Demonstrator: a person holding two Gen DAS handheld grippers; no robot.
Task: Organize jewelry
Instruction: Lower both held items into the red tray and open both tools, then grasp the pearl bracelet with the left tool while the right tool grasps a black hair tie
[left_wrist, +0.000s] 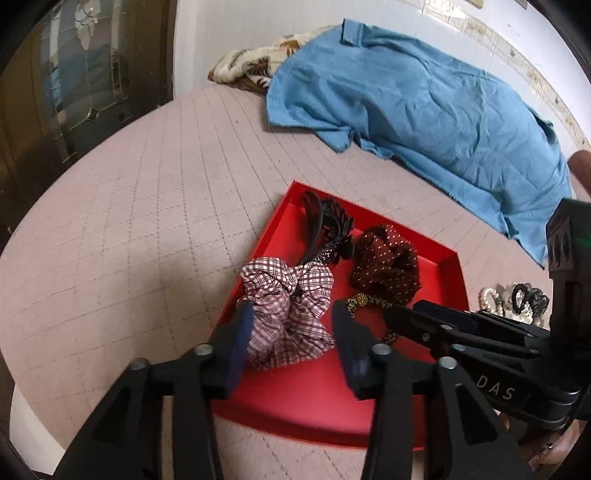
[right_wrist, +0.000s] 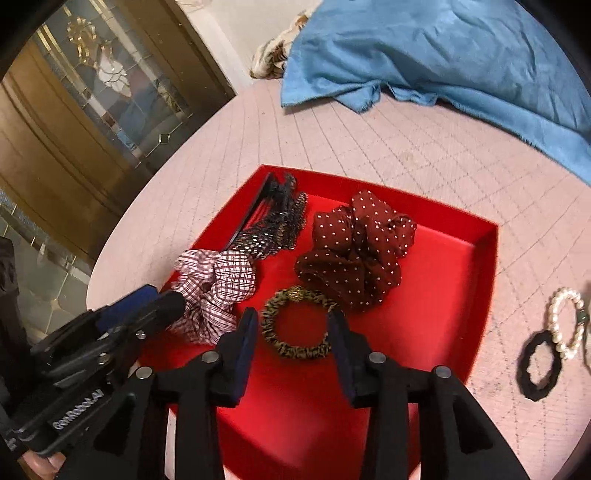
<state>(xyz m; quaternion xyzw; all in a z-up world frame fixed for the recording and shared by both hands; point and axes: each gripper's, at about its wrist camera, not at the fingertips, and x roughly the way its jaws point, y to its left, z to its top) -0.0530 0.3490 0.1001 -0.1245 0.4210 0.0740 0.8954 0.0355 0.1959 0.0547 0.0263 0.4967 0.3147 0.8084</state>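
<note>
Your right gripper (right_wrist: 291, 332) stands open with the leopard-print fabric hair ring (right_wrist: 293, 323) lying flat between its jaws inside the red cardboard tray (right_wrist: 480, 295), while your open left gripper (left_wrist: 291, 332) straddles the plaid fabric scrunchie (left_wrist: 288, 306).

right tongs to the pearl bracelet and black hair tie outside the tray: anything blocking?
The red tray's right wall lies between the right tongs, open around the leopard hair tie, and the pearl bracelet and black hair tie on the quilted bedspread. Nothing else is visible there.
</note>
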